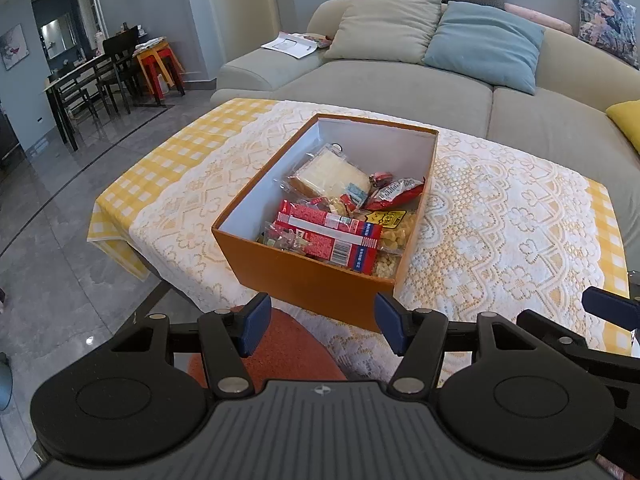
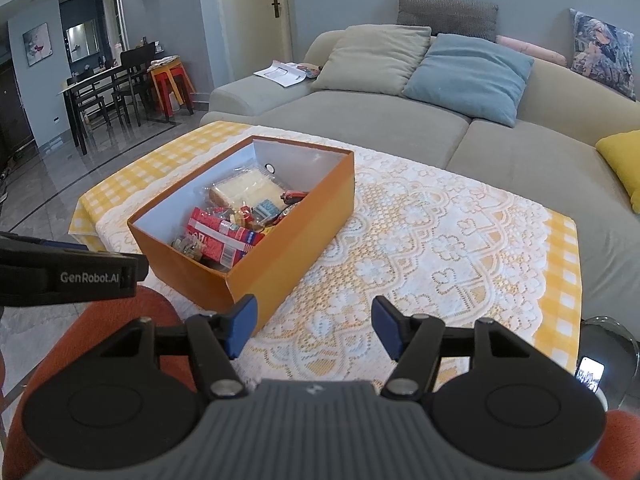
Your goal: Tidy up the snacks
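An orange cardboard box [image 1: 304,280] [image 2: 304,236] with a white inside stands on the lace-covered table [image 1: 500,240] [image 2: 432,248]. Inside it lie a bagged sandwich [image 1: 332,174] [image 2: 244,188], a red biscuit pack [image 1: 332,236] [image 2: 224,236], a red snack bag [image 1: 396,194] and a yellow bag of puffs [image 1: 390,240]. My left gripper [image 1: 324,324] hovers open just before the box's near wall, nothing between its blue pads. My right gripper [image 2: 314,326] stands open and empty over the lace, right of the box's near corner. The left gripper's body [image 2: 68,276] shows at the left of the right wrist view.
A grey sofa [image 1: 400,84] [image 2: 360,120] with beige, blue and yellow cushions runs behind the table. A dining table with dark chairs [image 1: 92,80] and red and orange stools [image 1: 160,64] stand far left. An orange-red cushion or seat [image 1: 280,348] [image 2: 120,320] lies below the grippers.
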